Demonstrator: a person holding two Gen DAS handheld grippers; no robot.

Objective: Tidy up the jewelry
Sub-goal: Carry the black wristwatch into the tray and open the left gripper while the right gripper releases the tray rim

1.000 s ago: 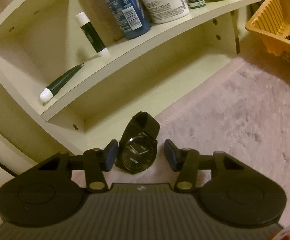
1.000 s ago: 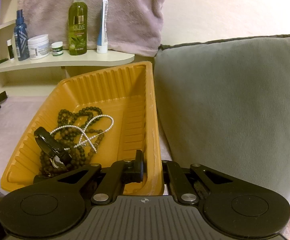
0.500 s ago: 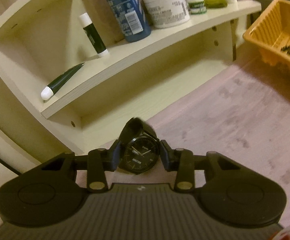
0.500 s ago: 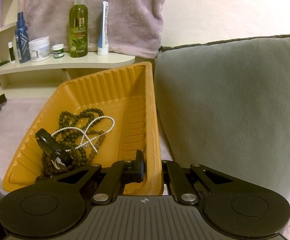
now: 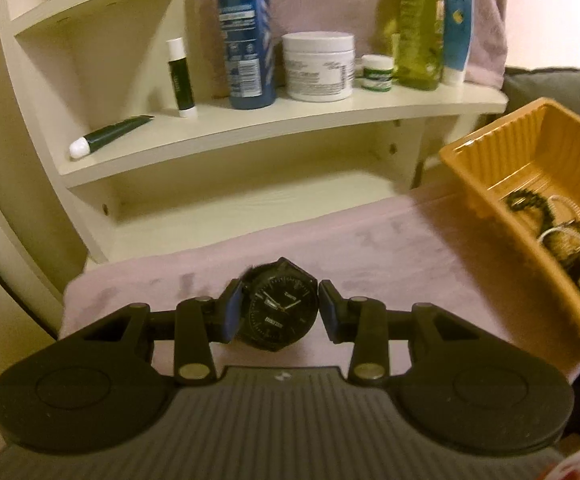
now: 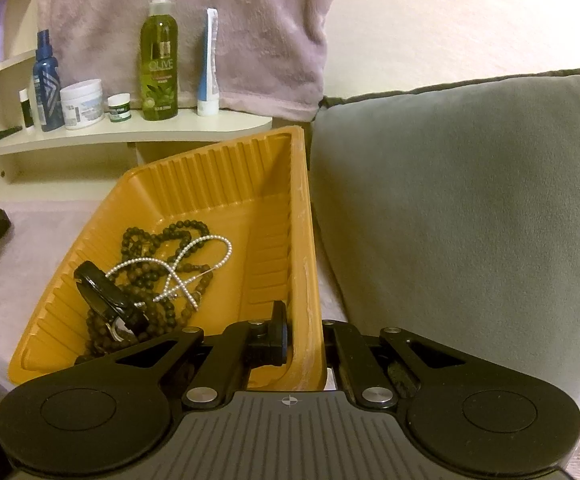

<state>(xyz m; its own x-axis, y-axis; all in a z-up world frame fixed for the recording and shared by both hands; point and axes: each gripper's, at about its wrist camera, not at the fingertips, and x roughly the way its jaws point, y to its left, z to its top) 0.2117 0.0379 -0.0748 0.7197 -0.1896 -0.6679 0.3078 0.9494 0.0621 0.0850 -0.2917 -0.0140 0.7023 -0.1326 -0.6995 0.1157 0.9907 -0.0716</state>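
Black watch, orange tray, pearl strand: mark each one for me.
black watch (image 5: 279, 312), left wrist view, on the dial face.
orange tray (image 6: 304, 216), right wrist view, on the right rim.
pearl strand (image 6: 225, 245), right wrist view, on the loop's far bend.

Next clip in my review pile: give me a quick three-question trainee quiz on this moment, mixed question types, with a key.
1. True or false: the left gripper has its pads on the black watch.
2. What is the right gripper clamped on? A) the orange tray wall B) the pearl strand C) the grey cushion
3. Fill in: besides the pearl strand, the tray holds dark ____ and another black watch.

Key: 1 true; 2 A; 3 beads.
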